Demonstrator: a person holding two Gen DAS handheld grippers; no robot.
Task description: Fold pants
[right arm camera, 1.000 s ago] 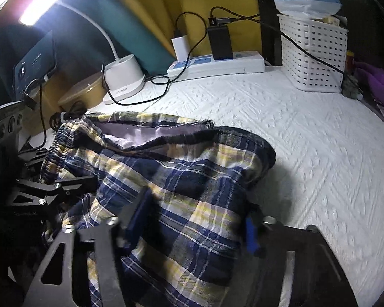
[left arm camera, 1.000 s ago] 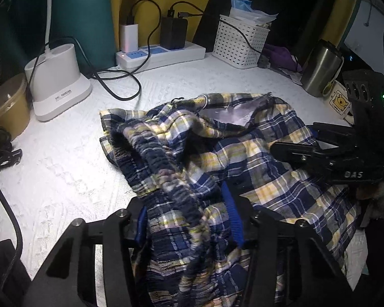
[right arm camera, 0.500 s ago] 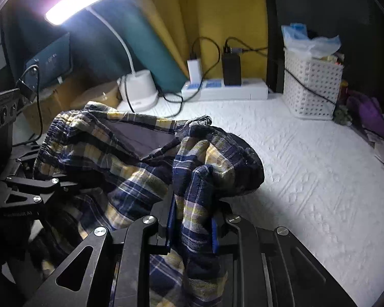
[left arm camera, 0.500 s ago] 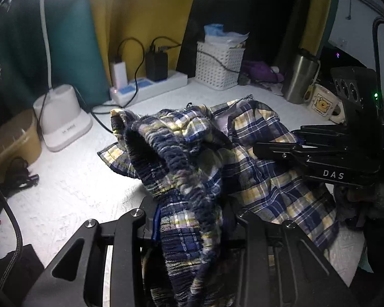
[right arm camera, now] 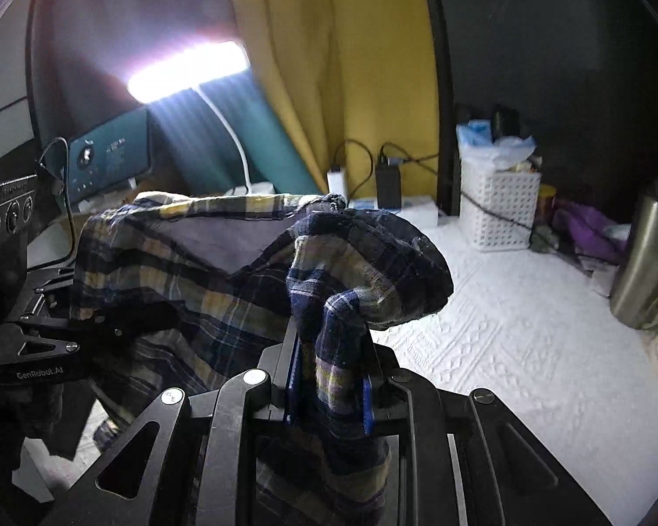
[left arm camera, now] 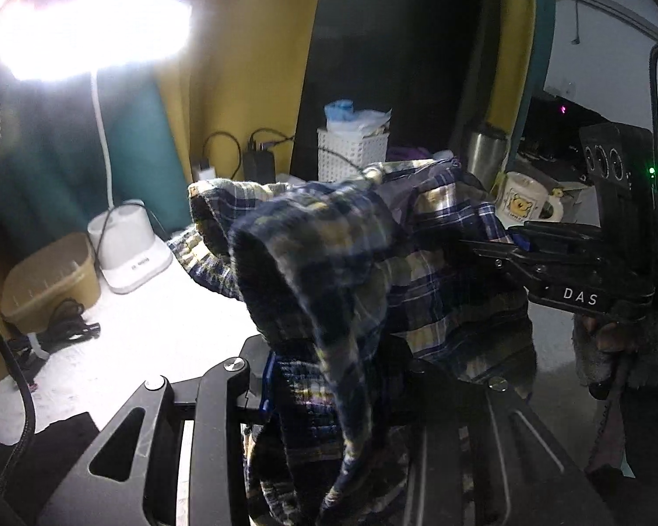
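Observation:
The navy, yellow and white plaid pants (left arm camera: 355, 254) hang bunched in the air above the white textured table (left arm camera: 123, 324). My left gripper (left arm camera: 329, 390) is shut on a thick fold of the plaid cloth near the elastic waistband. My right gripper (right arm camera: 329, 390) is shut on another bunched fold of the pants (right arm camera: 223, 263), which drape between the two grippers. In the left wrist view the right gripper (left arm camera: 495, 245) reaches in from the right and bites the cloth. In the right wrist view the left gripper (right arm camera: 123, 320) shows at the left, half buried in fabric.
A lit desk lamp (left arm camera: 87, 30) with a white base (left arm camera: 129, 254) stands at the left. A power strip with chargers (right arm camera: 386, 201), a white basket (right arm camera: 495, 206), a steel tumbler (right arm camera: 649, 263), a printed mug (left arm camera: 526, 201) and a tan box (left arm camera: 52, 285) ring the table.
Both grippers closed on the pants and rose, lifting the cloth off the table. The views tipped upward, bringing the lamp head and curtain into sight.

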